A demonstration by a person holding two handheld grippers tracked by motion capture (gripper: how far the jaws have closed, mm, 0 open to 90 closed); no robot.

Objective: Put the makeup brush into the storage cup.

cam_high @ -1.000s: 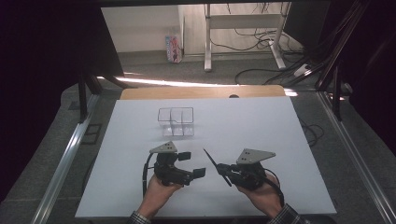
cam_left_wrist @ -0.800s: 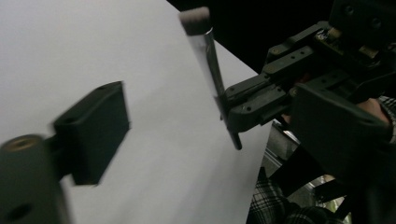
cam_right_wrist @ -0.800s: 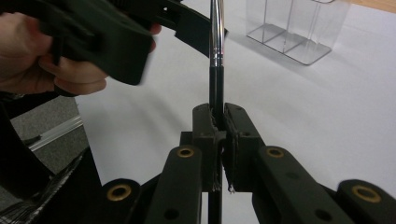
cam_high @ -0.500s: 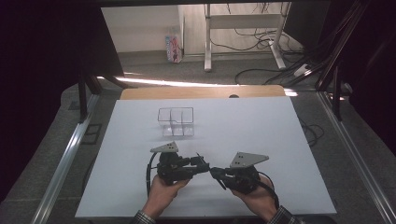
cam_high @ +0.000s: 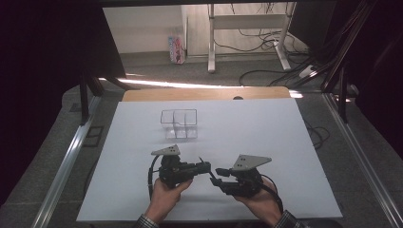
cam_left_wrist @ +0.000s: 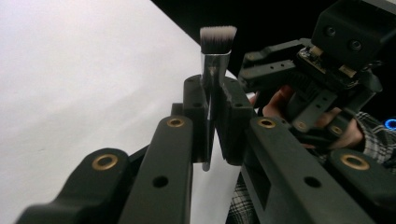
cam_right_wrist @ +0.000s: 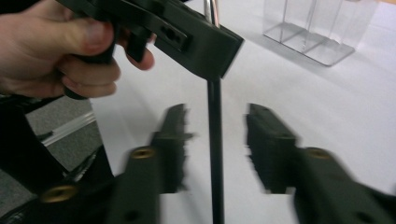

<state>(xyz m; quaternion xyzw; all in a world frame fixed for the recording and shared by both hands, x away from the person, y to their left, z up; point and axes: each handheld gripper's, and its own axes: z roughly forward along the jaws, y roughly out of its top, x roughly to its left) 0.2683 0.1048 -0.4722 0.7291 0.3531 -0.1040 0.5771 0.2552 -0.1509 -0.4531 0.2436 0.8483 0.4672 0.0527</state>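
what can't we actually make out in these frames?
- Brush: in the left gripper view the left gripper's jaws cover its middle.
- Brush handle: the right gripper view's bottom edge cuts off its end.
- Right gripper: jaws motion-blurred, standing apart around the handle.
- Clear organizer: too small in the high view to tell contents.

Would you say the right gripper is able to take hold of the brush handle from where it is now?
Probably yes. The right gripper has its jaws open on either side of the brush handle, with nothing between them. The left gripper is clamped higher up, near the bristles, leaving the lower handle free.
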